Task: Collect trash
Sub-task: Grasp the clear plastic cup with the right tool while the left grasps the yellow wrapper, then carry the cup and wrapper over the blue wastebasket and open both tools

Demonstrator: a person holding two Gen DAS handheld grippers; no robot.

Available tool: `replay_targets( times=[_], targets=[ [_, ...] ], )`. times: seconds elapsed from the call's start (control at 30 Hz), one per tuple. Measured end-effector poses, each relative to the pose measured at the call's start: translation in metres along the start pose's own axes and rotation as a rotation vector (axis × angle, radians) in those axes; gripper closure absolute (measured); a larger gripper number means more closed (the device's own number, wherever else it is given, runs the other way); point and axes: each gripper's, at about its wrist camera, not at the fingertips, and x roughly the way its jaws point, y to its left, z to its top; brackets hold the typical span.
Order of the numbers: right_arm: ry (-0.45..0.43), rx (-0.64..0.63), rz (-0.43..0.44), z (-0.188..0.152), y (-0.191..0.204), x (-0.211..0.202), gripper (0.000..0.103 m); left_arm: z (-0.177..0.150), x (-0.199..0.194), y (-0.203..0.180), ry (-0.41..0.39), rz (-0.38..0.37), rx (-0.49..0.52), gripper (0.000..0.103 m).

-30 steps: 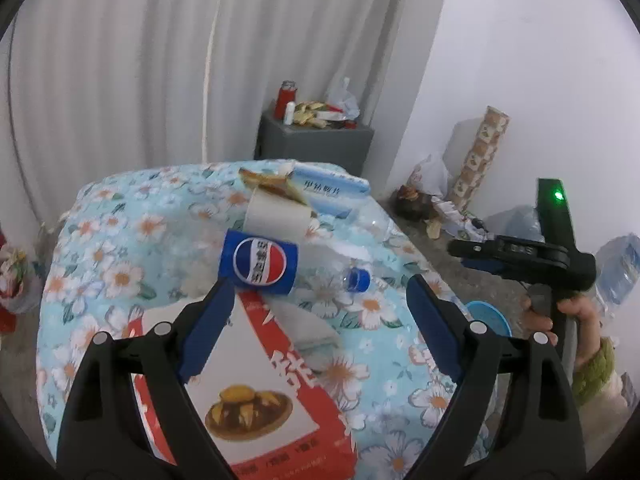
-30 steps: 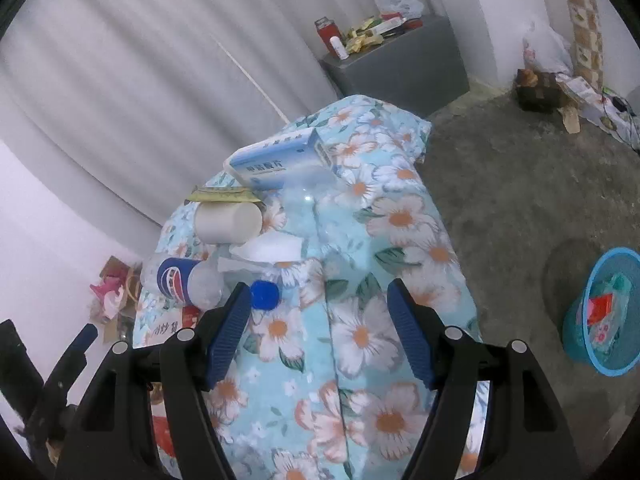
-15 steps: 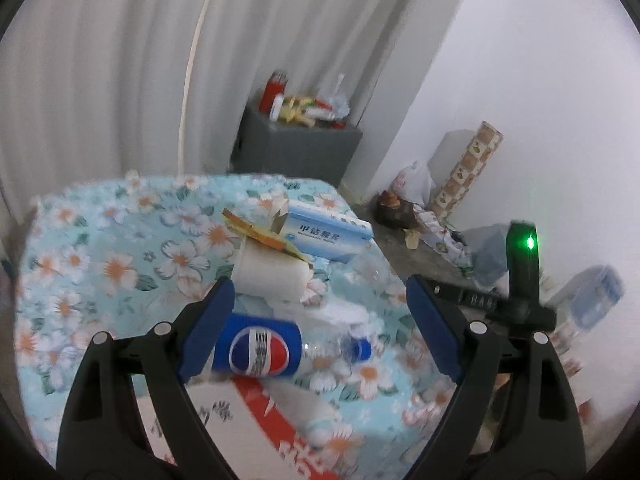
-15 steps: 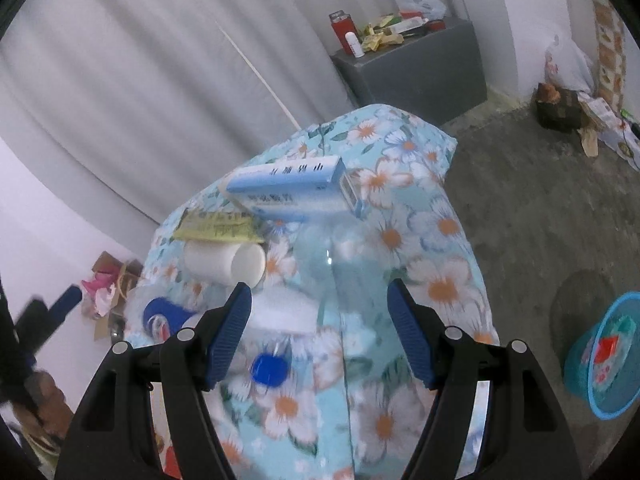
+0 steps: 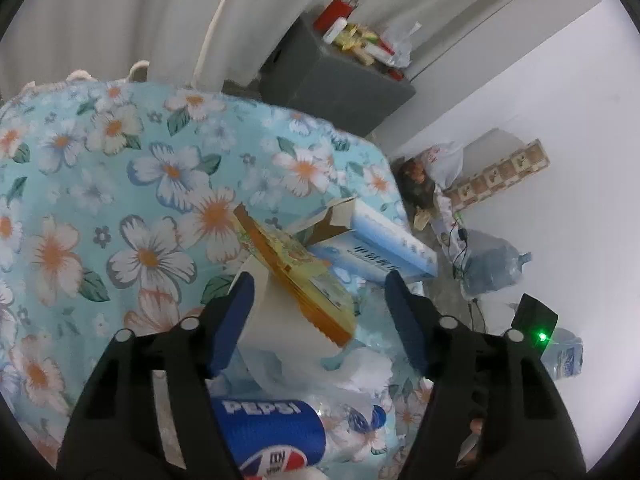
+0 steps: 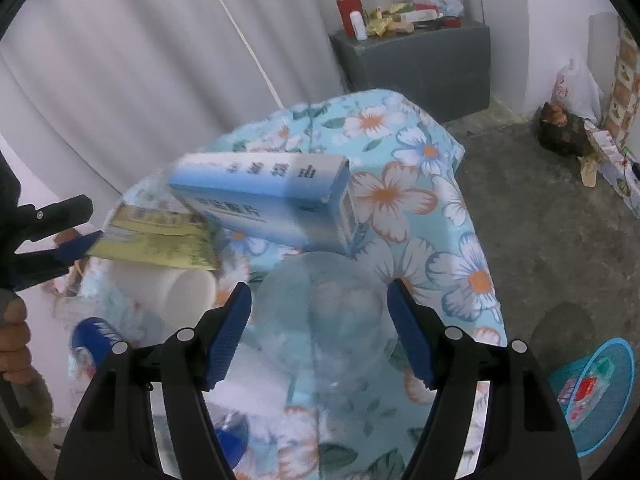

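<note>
Trash heaped on floral cloth. Yellow flat packet (image 5: 294,276) lies tilted atop white paper cup (image 5: 280,320), cup on its side. Blue-white carton (image 5: 376,246), end flap open, rests just behind packet. Pepsi bottle (image 5: 276,436) on its side, blue cap on. Clear plastic cup (image 6: 332,312) beside carton. Crumpled white tissue (image 5: 360,368) between.

Soft, even indoor light; fisheye-bent edges, dark corners, slight motion blur.

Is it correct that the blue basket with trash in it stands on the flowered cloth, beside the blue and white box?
Not quite. The blue basket does hold trash, but it stands on the grey floor, below the flowered cloth and well apart from the blue and white box. The right wrist view shows it.
</note>
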Motion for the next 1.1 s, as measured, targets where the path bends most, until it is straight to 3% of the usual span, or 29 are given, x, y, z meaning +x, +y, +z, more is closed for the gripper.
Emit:
replay_targets(
  times=[0.17, 0.37, 0.8, 1.1],
  targets=[
    [0.005, -0.009, -0.015, 0.0, 0.001, 0.011, 0.035, 0.002, 0.016, 0.014, 0.021, 0.014, -0.042, 0.073],
    [-0.041, -0.065, -0.046, -0.006, 0.009, 0.0, 0.036, 0.0, 0.015, 0.019, 0.011, -0.007, -0.048, 0.087],
    [-0.198, -0.132, -0.062, -0.022, 0.023, -0.057, 0.038, -0.026, -0.046, -0.008, -0.137, 0.002, 0.067, 0.092],
    [-0.286, -0.075, 0.013, -0.031, 0.014, -0.116, 0.038, -0.06, -0.098, -0.052, -0.246, 0.003, 0.206, 0.092]
  ],
)
